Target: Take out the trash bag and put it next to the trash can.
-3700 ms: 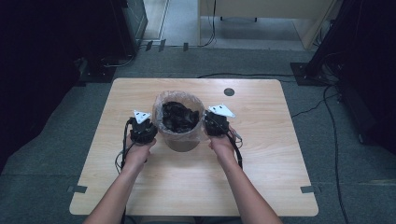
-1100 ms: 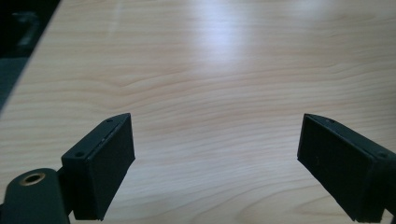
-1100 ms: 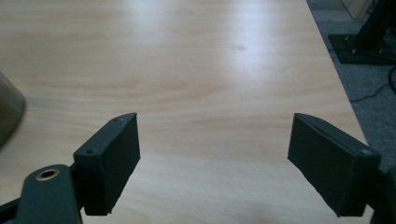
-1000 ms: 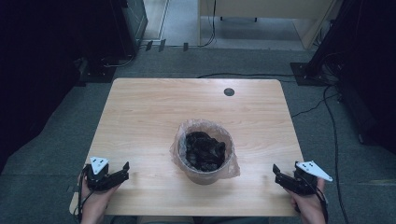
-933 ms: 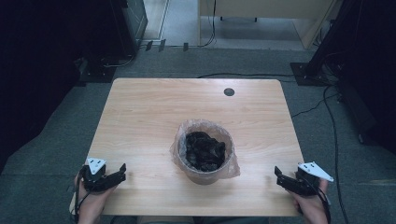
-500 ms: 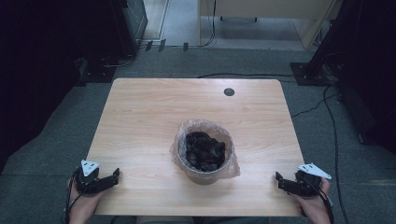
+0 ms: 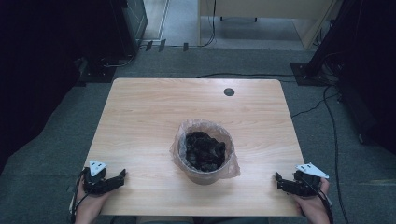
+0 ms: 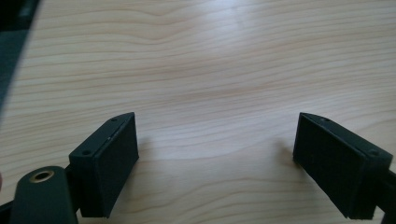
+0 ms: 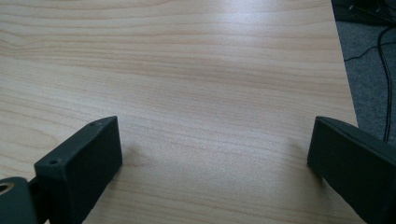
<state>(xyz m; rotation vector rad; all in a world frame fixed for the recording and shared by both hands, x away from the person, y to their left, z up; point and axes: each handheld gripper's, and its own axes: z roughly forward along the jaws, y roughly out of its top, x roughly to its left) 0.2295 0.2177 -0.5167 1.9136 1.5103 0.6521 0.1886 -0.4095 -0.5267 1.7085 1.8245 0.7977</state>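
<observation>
Pale wood, grain running across it — that is the table (image 7: 140, 121), and near its middle, a little toward the person's side, stands a round tub (image 7: 203, 151) lined with a thin, crinkled plastic bag (image 7: 231, 166) whose edge spills over the rim. Inside the tub lies a heap of dark, lumpy stuff (image 7: 204, 149); what it is I cannot tell from here. A small dark round hole (image 7: 229, 92) sits in the tabletop near the far edge.

The two hands are well apart from the tub, one at each near corner. The left hand (image 7: 88, 205) holds the left gripper (image 7: 120, 175) at the near left corner, its tips pointing inward over the wood. The right hand (image 7: 310, 201) holds the right gripper (image 7: 278, 179) at the near right corner, tips also pointing inward. Each carries a grey three-cornered plate on top.

In the left gripper view the left gripper (image 8: 215, 163) has its two black jaws spread wide, with bare tabletop between them and nothing gripped. The right gripper view shows the same for the right gripper (image 9: 215, 163) — jaws far apart, only wood grain between, and at the far right the table edge with grey carpet (image 9: 373, 60) and a dark cable (image 9: 386, 79) beyond.
</observation>
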